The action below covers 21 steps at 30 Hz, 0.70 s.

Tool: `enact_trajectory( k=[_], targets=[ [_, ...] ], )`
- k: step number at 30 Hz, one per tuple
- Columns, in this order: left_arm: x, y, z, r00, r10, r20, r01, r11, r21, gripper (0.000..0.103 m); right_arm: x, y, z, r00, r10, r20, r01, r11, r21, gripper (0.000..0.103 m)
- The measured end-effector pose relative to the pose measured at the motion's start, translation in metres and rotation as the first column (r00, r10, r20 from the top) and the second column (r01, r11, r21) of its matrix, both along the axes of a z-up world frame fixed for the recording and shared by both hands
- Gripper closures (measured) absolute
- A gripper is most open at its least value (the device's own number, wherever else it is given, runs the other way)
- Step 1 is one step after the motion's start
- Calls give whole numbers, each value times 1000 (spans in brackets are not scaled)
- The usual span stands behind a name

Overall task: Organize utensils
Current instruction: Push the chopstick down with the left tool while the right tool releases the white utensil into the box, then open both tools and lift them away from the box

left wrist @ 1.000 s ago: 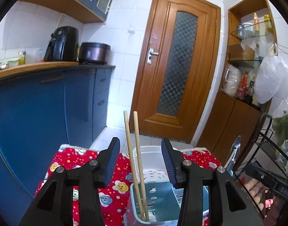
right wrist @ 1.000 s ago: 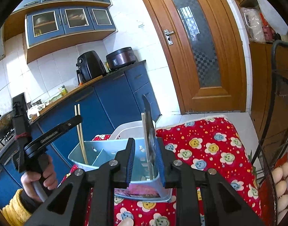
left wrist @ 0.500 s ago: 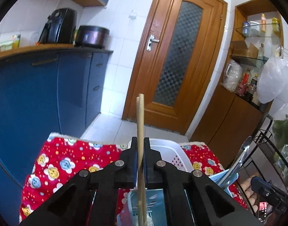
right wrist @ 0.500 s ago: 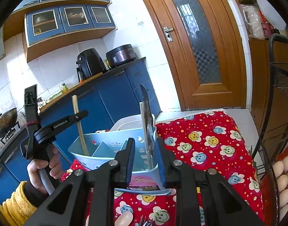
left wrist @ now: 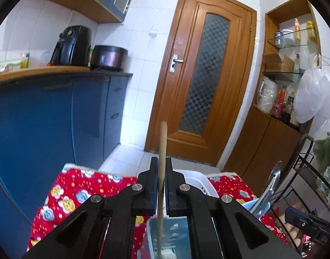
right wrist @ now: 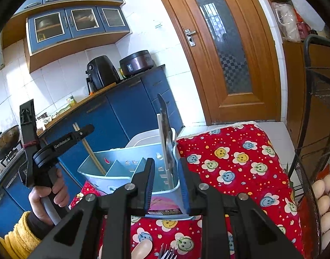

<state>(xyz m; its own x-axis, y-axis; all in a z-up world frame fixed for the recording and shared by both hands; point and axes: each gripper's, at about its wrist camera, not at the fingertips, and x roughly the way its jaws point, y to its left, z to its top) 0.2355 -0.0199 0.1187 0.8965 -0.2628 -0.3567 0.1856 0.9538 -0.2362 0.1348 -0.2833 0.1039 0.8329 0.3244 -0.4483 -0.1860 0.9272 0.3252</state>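
My left gripper (left wrist: 162,166) is shut on a pair of wooden chopsticks (left wrist: 162,146) that stand upright in the left compartment of a light blue utensil holder (left wrist: 175,233). In the right wrist view the left gripper (right wrist: 87,129) holds the chopsticks (right wrist: 93,157) above the holder (right wrist: 121,172). My right gripper (right wrist: 165,170) is open, its fingers either side of a knife (right wrist: 165,129) standing blade-up in the holder's right compartment.
A red flowered cloth (right wrist: 240,161) covers the table. A white basket (right wrist: 147,137) stands behind the holder. A spoon (right wrist: 141,249) and fork (right wrist: 168,253) lie near the front. A black wire rack with eggs (right wrist: 322,194) is on the right. Blue cabinets (left wrist: 46,118) stand to the left.
My left gripper closed on the chopsticks and now holds them upright in the holder. My right gripper has opened, letting go of the knife.
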Motion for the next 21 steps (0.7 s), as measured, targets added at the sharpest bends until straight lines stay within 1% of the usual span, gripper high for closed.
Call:
enact_trajectory(
  k=[3, 5, 7, 12, 14, 21],
  targets=[
    [-2, 3, -3, 1000, -2, -19, 2, 1000, -2, 88, -3, 0, -1, 1000, -4, -4, 4, 1000, 7, 78],
    [-6, 5, -3, 1000, 2, -22, -2, 1000, 2, 73, -5, -1, -1, 1000, -5, -6, 5, 1000, 13, 78],
    [-11, 7, -2, 1000, 5, -19, -5, 1000, 1, 66, -8, -1, -1, 1000, -4, -10, 5, 1000, 20, 78],
    [-25, 11, 2, 1000, -2, -30, 2, 1000, 8, 63, -16, 0, -2, 1000, -4, -16, 4, 1000, 26, 78],
    [-32, 14, 2, 999, -6, -41, 6, 1000, 4, 61, -21, 0, -3, 1000, -6, -20, 6, 1000, 28, 78],
    [-60, 22, 3, 998, -21, -64, 21, 1000, -2, 59, -39, 0, -6, 999, -11, -48, 13, 999, 33, 78]
  ],
)
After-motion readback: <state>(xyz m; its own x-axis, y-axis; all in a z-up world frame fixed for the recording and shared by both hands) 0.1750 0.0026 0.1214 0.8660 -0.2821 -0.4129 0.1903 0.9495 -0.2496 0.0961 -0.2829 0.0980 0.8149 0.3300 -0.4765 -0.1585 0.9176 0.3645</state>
